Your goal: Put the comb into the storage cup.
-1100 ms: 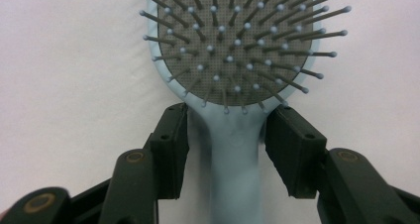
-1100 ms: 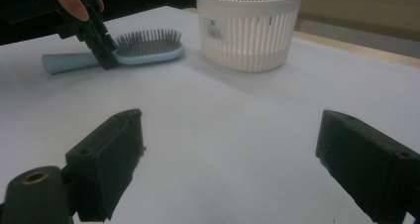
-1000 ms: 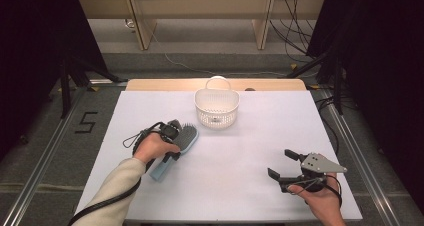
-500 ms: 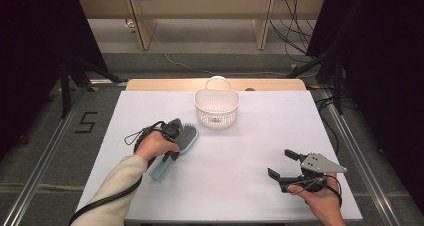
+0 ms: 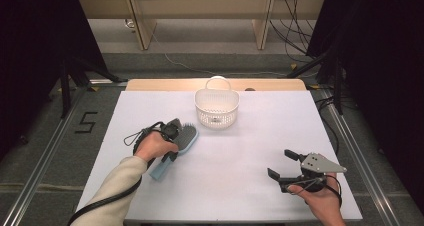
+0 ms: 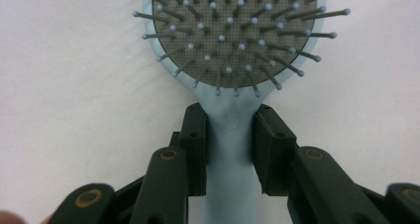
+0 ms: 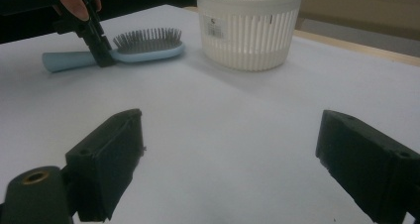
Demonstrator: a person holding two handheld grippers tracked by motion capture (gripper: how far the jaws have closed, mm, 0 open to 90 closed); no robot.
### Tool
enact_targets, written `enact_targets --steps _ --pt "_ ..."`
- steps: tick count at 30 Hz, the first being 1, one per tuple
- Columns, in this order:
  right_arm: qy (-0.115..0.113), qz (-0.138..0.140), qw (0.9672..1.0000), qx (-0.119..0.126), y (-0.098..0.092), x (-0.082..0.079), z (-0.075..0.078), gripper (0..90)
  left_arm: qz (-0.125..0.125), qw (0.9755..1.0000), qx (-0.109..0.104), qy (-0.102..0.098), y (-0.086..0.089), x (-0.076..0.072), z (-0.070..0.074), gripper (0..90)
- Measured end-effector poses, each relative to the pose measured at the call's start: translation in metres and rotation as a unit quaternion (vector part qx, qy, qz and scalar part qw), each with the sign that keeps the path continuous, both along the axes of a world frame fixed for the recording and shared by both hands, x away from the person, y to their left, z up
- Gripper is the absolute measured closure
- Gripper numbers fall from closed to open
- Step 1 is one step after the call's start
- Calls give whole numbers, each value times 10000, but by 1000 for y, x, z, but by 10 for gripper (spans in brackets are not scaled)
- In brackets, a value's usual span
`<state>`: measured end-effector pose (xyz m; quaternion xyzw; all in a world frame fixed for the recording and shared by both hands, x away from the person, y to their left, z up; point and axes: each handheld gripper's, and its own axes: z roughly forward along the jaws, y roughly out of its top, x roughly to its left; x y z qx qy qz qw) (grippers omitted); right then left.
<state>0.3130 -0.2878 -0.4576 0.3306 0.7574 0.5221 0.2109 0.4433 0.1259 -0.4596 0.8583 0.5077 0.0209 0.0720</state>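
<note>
Blue paddle hairbrush [image 6: 233,149] lies bristles-up on white table [image 5: 240,176], handle neck btwn left gripper [image 6: 230,135] jaws, which have just been closing; pads now press both sides of the neck. Right gripper [image 5: 285,166] hovers w/ jaws wide apart, well away from brush; white slotted basket [image 5: 216,107] stands beyond

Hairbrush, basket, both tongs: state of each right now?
Hairbrush: flat on the table, bristles up, neck between the left tongs' pads.
Basket: upright, handle up; whether anything lies inside is hard to tell.
Left tongs: jaws have just been closing, pads now against both sides of the hairbrush neck.
Right tongs: open wide, nothing between the jaws, low over the table.
</note>
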Motion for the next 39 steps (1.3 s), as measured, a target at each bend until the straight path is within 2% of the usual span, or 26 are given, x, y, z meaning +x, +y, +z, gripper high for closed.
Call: enact_targets --steps 7,39 --pt "0 0 10000 -1 0 0 0 120 138 9999 -91 -21 2 -1 0 696" --pt "5 0 10000 6 0 0 0 120 147 9988 -322 -345 9 -9 -1 700"
